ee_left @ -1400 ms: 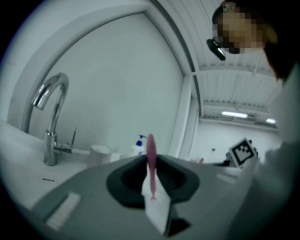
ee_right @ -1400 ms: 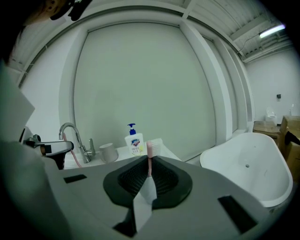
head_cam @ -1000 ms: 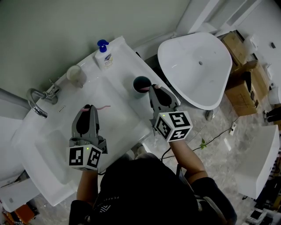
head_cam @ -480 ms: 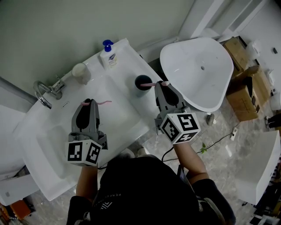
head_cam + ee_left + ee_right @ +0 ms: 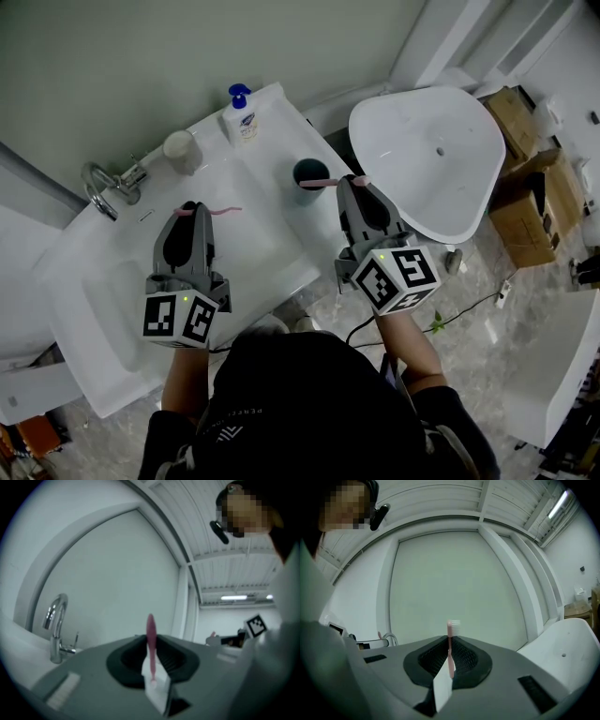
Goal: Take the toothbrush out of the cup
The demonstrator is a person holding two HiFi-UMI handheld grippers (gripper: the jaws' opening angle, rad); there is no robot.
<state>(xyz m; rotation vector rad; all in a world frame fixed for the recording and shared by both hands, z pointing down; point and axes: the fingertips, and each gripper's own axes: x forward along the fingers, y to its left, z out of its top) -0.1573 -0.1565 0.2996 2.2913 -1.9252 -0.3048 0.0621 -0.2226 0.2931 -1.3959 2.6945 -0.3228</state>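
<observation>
The person stands bent over the washstand (image 5: 267, 258) with both forearms reaching forward, a gripper in each hand and the marker cubes nearest the body. The left gripper (image 5: 190, 210) is held over the flat of the counter. Its jaws are pinched onto the second pink toothbrush (image 5: 223, 211), which sticks out sideways to the right. The right gripper (image 5: 354, 181) is out past the counter's right edge. Its jaws are clamped on the pink toothbrush (image 5: 319, 183), which it holds crosswise.

The washstand is long, white and glossy, set slantwise against a pale green wall (image 5: 141, 56). A chrome tap (image 5: 105, 183) stands at its back left. Along the back edge are a pale tumbler (image 5: 180, 148) and a white pump bottle with a blue top (image 5: 242, 117). To the right a loose white basin (image 5: 422, 187) sits on the mottled stone floor (image 5: 487, 328), with cardboard boxes (image 5: 525, 202) beyond it.

The dark cup (image 5: 294, 173) stands near the counter's right edge, just left of the right gripper. The pink toothbrush reaches from the jaws towards it, and from above its free end lies over the cup's near rim. I cannot tell whether it touches. In the right gripper view the brush is a slim pink stem with a small head of white bristles, standing clear against the wall.
</observation>
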